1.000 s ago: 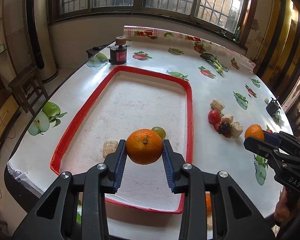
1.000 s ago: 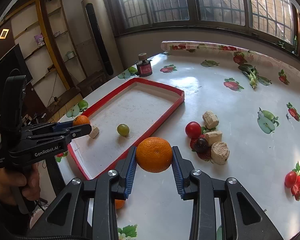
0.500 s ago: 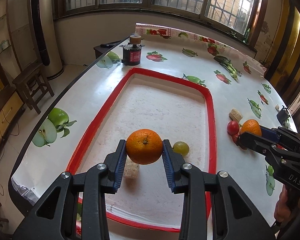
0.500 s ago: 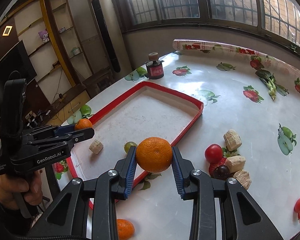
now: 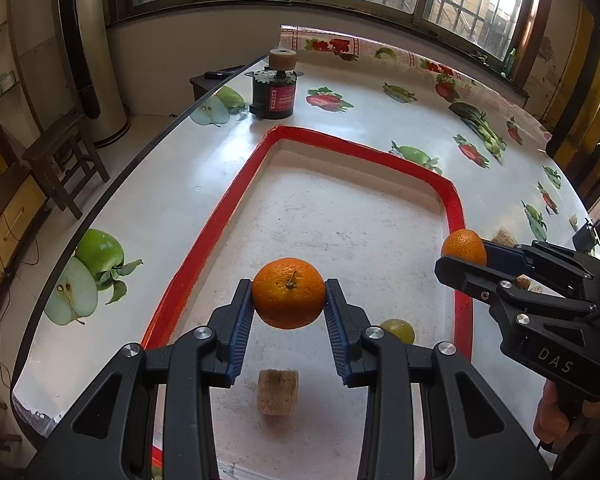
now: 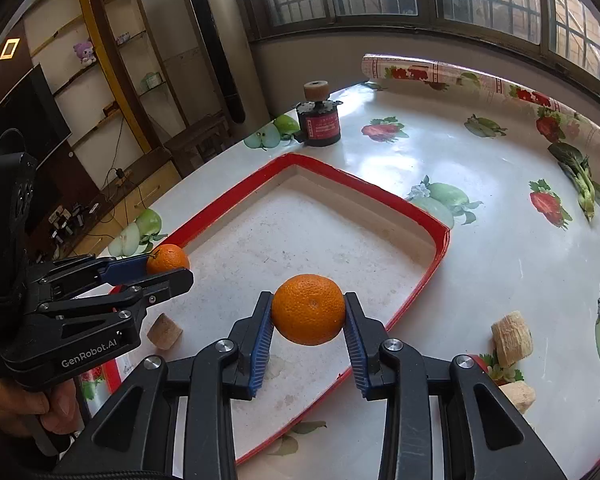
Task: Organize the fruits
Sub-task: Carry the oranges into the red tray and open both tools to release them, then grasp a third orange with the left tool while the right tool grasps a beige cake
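My left gripper (image 5: 289,300) is shut on an orange (image 5: 288,293) and holds it above the near part of the red-rimmed tray (image 5: 204,240). My right gripper (image 6: 308,312) is shut on a second orange (image 6: 308,309) above the tray's right side (image 6: 432,276). Each gripper shows in the other view, the right one (image 5: 462,250) over the tray's right rim, the left one (image 6: 168,261) over its left rim. A green grape (image 5: 398,330) and a beige chunk (image 5: 278,390) lie in the tray.
A black motor with a cork wheel (image 5: 276,88) stands beyond the tray's far end. Beige chunks (image 6: 512,338) lie on the fruit-print tablecloth right of the tray. The table's left edge (image 5: 112,184) drops to a floor with a wooden stool (image 5: 64,160).
Both grippers, each still holding its orange, have moved forward and inward over the tray. The right gripper went from the table beside the tray to above the tray's right side.
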Motion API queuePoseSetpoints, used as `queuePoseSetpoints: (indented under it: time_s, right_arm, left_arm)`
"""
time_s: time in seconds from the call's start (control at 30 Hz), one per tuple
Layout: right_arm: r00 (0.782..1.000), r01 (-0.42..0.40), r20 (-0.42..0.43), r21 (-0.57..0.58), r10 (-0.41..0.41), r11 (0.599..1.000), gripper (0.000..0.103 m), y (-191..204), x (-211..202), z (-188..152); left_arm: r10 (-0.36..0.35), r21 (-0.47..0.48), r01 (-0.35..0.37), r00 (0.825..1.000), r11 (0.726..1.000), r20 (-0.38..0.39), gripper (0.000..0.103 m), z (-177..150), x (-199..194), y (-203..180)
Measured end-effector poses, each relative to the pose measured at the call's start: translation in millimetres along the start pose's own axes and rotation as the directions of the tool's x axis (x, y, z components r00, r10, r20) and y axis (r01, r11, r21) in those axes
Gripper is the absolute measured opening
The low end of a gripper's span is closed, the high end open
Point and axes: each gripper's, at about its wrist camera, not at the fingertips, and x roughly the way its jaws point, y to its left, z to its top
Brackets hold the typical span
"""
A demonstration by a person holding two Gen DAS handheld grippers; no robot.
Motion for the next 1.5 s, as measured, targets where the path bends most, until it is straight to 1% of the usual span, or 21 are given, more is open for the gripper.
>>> queuePoseSetpoints:
  time_s: [0.23,0.53,0.57,0.6,0.63,0.73,0.77,0.8,0.93,1.1,1.33,1.5]
  right_arm:
    - [0.999,0.001,-0.051,0.001,-0.001,1.0,0.035,-4,30,2]
    - [0.996,0.005,-0.085,-0.011,-0.006,1.0,0.037,-4,47,0]
    - [0.996,0.008,-0.087,-0.013,-0.009,1.0,0.039,-4,48,-1]
    - [0.996,0.007,-0.087,-0.013,-0.009,1.0,0.044,-3,48,0]
    - [0.997,0.008,-0.081,-0.014,-0.009,1.0,0.046,-3,46,0]
    - [0.999,0.007,-0.051,-0.022,-0.008,1.0,0.049,-1,37,0]
    - [0.999,0.006,-0.044,-0.023,-0.007,1.0,0.05,-1,34,0]
    - [0.999,0.004,-0.038,-0.024,-0.005,1.0,0.05,0,30,0]
    - [1.0,0.002,-0.012,-0.018,-0.003,1.0,0.051,-1,12,-3]
    - [1.0,0.003,0.023,-0.005,-0.003,1.0,0.055,-4,-14,-12]
    - [0.998,0.014,0.053,0.021,-0.015,1.0,0.056,-14,-51,-32]
    - [0.997,0.027,0.065,0.058,-0.031,0.998,0.058,-26,-73,-53]
  left_arm:
    - [0.012,-0.002,-0.012,0.999,1.0,-0.044,0.033,0,20,2]
    - [0.029,-0.017,-0.031,0.995,0.999,-0.091,0.033,-8,33,3]
    - [0.029,-0.022,-0.031,0.995,0.999,-0.092,0.034,-8,33,4]
    - [0.028,-0.025,-0.031,0.995,0.999,-0.091,0.034,-8,33,4]
    - [0.034,-0.026,-0.037,0.995,0.999,-0.091,0.034,-8,32,4]
    - [0.049,-0.025,-0.051,0.996,0.998,-0.078,0.042,-9,27,4]
    - [0.05,-0.027,-0.052,0.996,0.998,-0.072,0.048,-9,24,4]
    - [0.052,-0.03,-0.054,0.997,0.998,-0.063,0.051,-9,21,5]
    - [0.062,-0.025,-0.063,0.997,0.998,-0.049,0.051,-10,13,2]
    - [0.058,-0.02,-0.059,0.997,0.998,-0.049,0.051,-15,7,-3]
    - [0.034,-0.02,-0.034,0.999,0.999,-0.032,0.051,-26,-13,-12]
    - [0.005,0.005,-0.005,1.0,1.0,-0.01,0.051,-37,-31,-27]
